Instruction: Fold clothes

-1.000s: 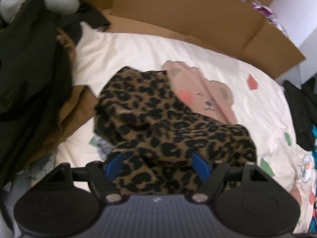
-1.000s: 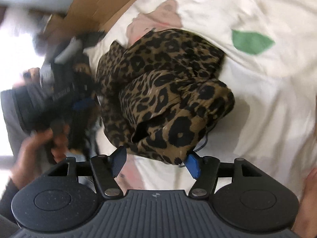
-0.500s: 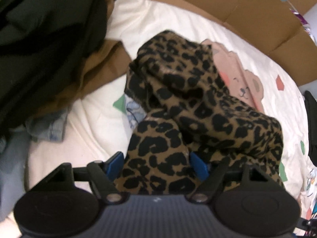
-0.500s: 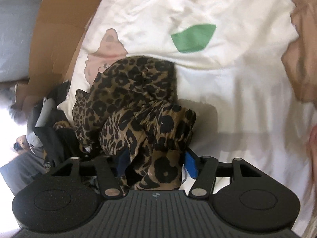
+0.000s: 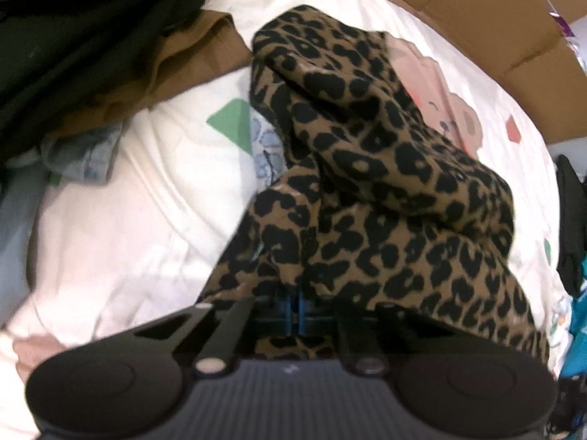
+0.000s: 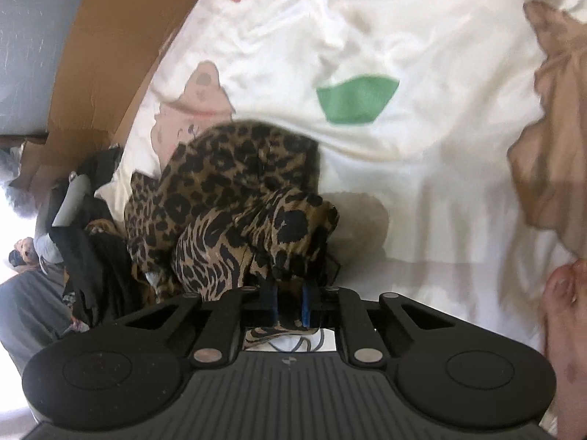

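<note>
both grippers clamp the leopard garment [image 5: 385, 168], bunched on the sheet [image 5: 146, 190]: left gripper [image 5: 295, 311] pinched tight, right gripper [image 6: 290, 304] closing on a fold (layers unclear); risk: lifting a wad, not one edge

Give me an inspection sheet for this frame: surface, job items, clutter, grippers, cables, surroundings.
Surface: white printed sheet, wrinkled, with a pink bear print and green patches.
Job's things: leopard-print garment, crumpled in a heap on the sheet.
Clutter: black clothes, brown fabric, a scrap of denim beside the heap.
Grippers: left gripper shut on the leopard-print garment; right gripper closing, the same cloth between its pads.
Cables: nothing seen.
Surroundings: flattened cardboard along the sheet's far edge.
</note>
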Motion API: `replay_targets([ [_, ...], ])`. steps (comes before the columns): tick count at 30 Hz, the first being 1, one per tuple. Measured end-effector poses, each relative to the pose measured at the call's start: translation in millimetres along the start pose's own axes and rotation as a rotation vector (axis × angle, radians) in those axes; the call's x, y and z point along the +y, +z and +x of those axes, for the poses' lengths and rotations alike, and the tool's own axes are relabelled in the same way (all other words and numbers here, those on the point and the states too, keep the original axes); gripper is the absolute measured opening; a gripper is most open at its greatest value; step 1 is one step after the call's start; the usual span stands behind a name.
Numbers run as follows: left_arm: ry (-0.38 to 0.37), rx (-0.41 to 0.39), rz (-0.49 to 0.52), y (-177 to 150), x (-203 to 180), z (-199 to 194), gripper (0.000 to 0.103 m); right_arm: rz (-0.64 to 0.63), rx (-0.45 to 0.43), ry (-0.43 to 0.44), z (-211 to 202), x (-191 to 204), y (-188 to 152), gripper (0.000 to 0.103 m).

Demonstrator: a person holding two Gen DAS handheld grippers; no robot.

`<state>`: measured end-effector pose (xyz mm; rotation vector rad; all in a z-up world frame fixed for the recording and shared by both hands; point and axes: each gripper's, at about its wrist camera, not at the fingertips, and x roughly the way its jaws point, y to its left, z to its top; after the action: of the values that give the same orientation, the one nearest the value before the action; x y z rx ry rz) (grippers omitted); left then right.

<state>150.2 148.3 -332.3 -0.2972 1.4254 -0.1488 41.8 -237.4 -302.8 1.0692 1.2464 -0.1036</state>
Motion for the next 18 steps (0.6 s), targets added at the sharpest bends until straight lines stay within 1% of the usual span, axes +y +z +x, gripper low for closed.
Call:
replay_targets([
  [10, -0.082, 0.012, -0.045, -52.6, -12.3, -19.6, 0.004, -0.03, -0.061, -0.033, -28.0, 6.7, 20.0, 0.009],
  [12, -0.099, 0.012, -0.051, -59.7, -14.5, -23.6, 0.004, -0.051, -0.066, -0.038, -35.5, 11.2, 22.8, 0.008],
  [15, -0.131, 0.016, -0.056, -67.7, -17.8, -27.9, 0.003, -0.127, -0.073, -0.056, -46.8, 24.9, 29.7, 0.008],
  [18, -0.17, 0.025, -0.039, -76.2, -30.4, -30.3, 0.003, -0.18, -0.088, -0.071, -59.4, 35.9, 39.3, 0.008],
])
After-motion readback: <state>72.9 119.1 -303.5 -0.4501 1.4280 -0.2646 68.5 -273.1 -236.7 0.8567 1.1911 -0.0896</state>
